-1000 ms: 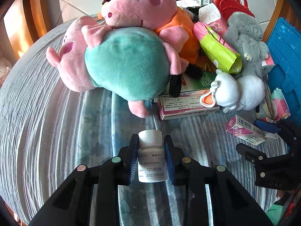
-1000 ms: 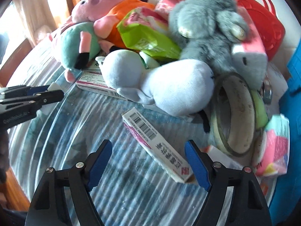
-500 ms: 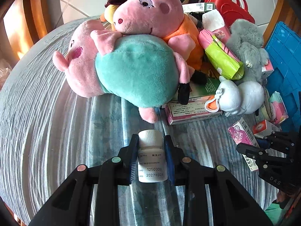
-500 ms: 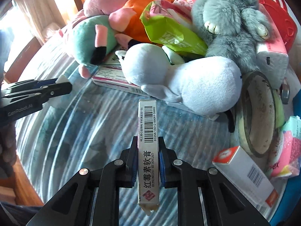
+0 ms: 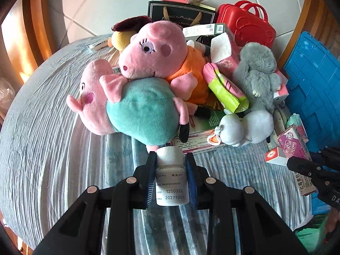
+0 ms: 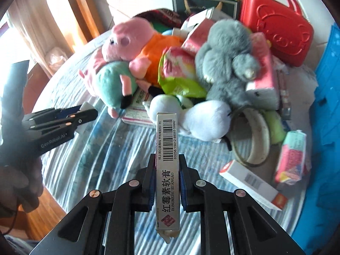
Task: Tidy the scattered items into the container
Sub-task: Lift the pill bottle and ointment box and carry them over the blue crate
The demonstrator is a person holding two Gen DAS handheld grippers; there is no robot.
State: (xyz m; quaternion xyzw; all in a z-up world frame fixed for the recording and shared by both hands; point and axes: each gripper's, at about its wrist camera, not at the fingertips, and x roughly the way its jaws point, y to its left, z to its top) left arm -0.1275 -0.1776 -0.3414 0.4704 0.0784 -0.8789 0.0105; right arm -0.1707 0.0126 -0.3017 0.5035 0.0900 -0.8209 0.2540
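White pill bottle (image 5: 171,178) pinched upright in left tongs (image 5: 171,177), ointment box (image 6: 167,172) pinched lengthwise in right tongs (image 6: 166,179), both above bare striped table (image 5: 53,148), toy pile behind, blue container (image 5: 314,89) at right edge.

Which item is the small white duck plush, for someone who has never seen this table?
Start at the big grey furry plush. Directly in front of it, on a flat medicine box, lies the white duck plush, the only all-white toy, with an orange beak.
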